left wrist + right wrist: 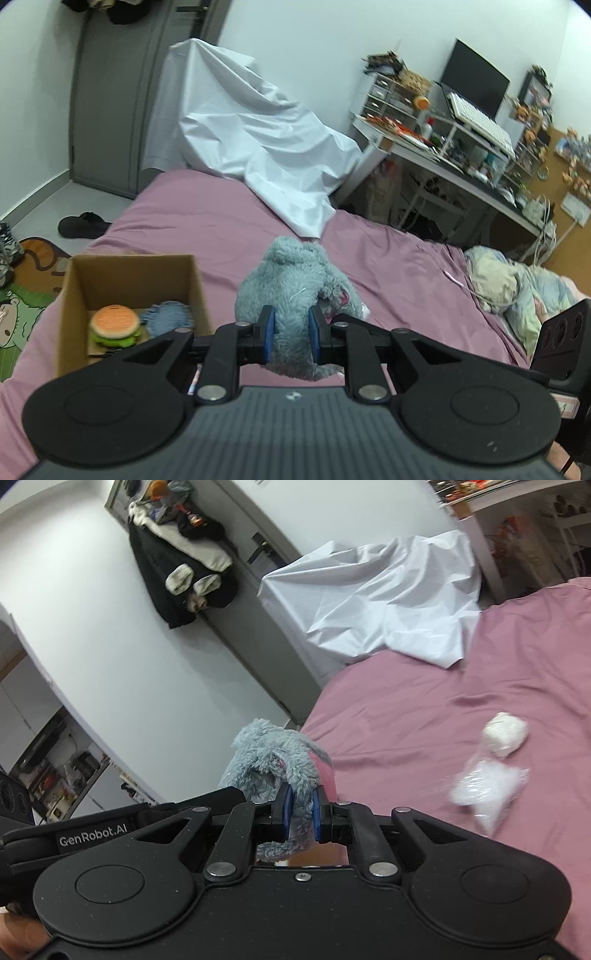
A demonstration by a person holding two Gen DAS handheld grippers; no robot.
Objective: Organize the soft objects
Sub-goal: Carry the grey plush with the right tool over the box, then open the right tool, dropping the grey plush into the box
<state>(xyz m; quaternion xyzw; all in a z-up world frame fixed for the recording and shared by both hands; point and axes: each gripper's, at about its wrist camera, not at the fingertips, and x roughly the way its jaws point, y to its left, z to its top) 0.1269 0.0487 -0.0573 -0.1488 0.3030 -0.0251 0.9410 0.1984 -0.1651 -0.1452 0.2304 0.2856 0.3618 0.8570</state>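
A grey plush toy [295, 280] with pink patches is held above the pink bed [207, 221]. My left gripper [291, 332] is shut on its body. My right gripper [301, 812] is shut on another part of the same grey plush toy [269, 757]. A cardboard box [74, 295] stands on the bed at the left, just left of the toy. Inside it lie a plush burger [114, 325] and a blue fuzzy toy [168, 317]. A white soft ball [504, 734] and a clear bag of white stuffing [484, 794] lie on the bed at the right.
A white sheet [251, 140] is draped over something at the bed's far end. A cluttered desk [443, 147] stands at the right, a crumpled floral blanket [517, 288] on the bed's right side. A grey door [107, 96], black slipper [81, 225] and floor mat [29, 280] are at left.
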